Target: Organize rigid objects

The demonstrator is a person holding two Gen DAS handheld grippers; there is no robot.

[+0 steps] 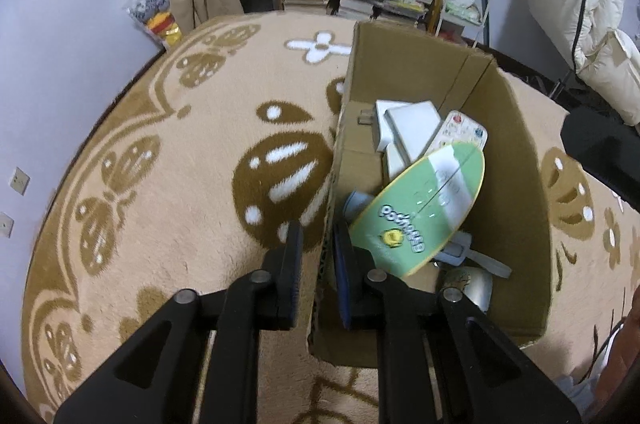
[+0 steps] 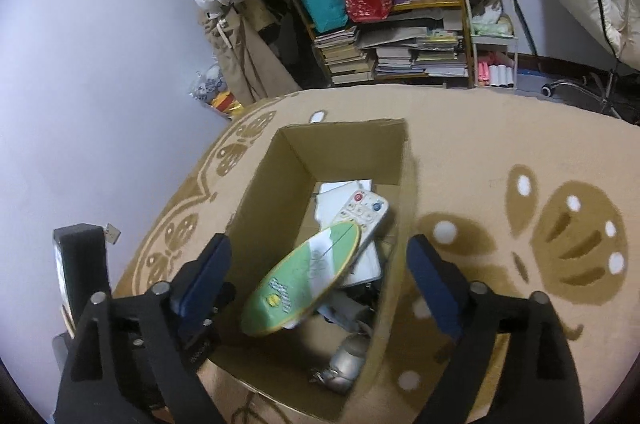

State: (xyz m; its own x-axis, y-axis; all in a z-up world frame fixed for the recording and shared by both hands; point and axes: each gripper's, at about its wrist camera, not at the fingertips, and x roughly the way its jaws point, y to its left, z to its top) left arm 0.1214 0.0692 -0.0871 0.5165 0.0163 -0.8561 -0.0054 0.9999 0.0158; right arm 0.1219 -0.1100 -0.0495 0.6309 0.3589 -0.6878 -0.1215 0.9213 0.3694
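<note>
Green oval board (image 2: 302, 284) lies tilted inside the cardboard box (image 2: 256, 192), its long axis running toward the far right corner, straight ahead of the right gripper (image 2: 316, 288), jaws wide and empty, while the left gripper (image 1: 318, 256) pinches the box's near-left wall.

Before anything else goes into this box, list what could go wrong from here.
1. The green oval board lies tilted across the remote and the white boxes, not flat; another item dropped in might make it slide or tip.
2. The left claw is shut on the cardboard box wall; pulling could bend the wall or drag the box across the carpet.
3. The right claw hangs open above the box; lowering it could knock the board.
</note>
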